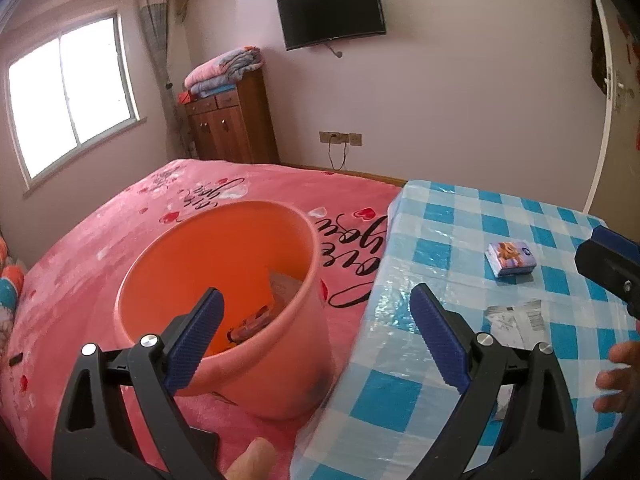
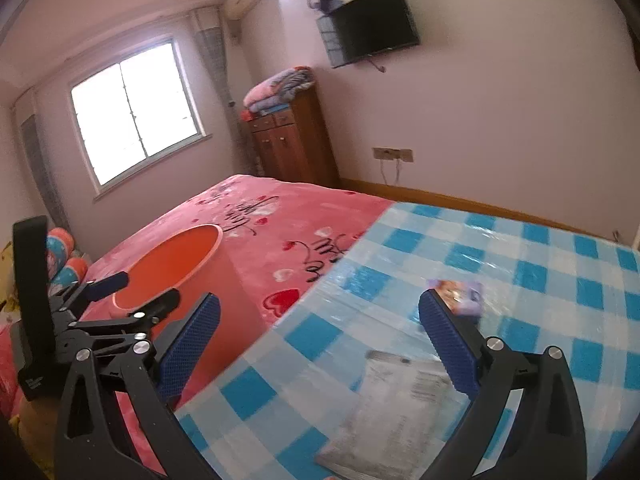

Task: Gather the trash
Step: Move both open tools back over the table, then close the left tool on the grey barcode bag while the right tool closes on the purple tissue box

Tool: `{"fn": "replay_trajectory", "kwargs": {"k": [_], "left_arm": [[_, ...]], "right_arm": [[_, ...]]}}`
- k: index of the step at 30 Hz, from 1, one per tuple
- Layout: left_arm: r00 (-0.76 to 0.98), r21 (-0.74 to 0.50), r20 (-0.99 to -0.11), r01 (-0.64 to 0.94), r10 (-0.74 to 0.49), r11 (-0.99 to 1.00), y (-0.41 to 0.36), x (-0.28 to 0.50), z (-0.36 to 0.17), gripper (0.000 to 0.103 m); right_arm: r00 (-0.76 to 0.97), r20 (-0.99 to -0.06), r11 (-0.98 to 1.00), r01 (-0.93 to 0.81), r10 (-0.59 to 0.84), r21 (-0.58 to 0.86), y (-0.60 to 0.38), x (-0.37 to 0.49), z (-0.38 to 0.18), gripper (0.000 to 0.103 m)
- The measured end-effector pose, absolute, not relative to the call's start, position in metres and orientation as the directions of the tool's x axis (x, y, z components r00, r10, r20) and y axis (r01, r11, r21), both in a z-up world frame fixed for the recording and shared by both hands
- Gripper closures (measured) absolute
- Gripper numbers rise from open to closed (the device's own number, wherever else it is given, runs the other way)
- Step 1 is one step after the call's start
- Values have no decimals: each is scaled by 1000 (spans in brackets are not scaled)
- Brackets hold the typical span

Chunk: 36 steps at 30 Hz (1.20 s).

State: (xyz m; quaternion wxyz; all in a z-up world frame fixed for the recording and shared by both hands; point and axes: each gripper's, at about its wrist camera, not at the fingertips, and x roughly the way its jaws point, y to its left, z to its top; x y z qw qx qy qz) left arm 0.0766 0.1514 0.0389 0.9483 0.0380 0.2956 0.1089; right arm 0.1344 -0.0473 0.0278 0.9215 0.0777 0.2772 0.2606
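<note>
An orange bin (image 1: 216, 280) stands on the pink bed and holds a few wrappers (image 1: 256, 320). My left gripper (image 1: 316, 300) is open at the bin's near rim, its left finger over the opening, and nothing is held. On the blue checked table (image 1: 460, 216) lie a flat grey-white wrapper (image 2: 396, 408) and a small tissue pack (image 2: 460, 296). My right gripper (image 2: 320, 302) is open above the table, with the wrapper lying low between its fingers, apart from the pads. In the right wrist view the bin (image 2: 172, 264) sits at the left.
The table's edge butts against the bed (image 1: 120, 240). A person's fingers (image 1: 616, 376) show at the right of the left wrist view. A wooden cabinet (image 1: 232, 120) with folded blankets stands by the far wall, under a wall television (image 1: 332, 10).
</note>
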Motion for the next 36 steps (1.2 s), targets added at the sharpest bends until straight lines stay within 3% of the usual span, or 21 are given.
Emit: {"fn": "replay_trajectory", "kwargs": {"k": [22,36], "left_arm": [[795,155,-583,-94,168,983,83,68,23,9],[738,21,-673,85,-49,996,12,75,-22,9]], "right_arm": [[753,-484,890,-315,445,329,-137,117,-9,5],[746,-549,911,-191,377,366,-204,122,-43,5]]}}
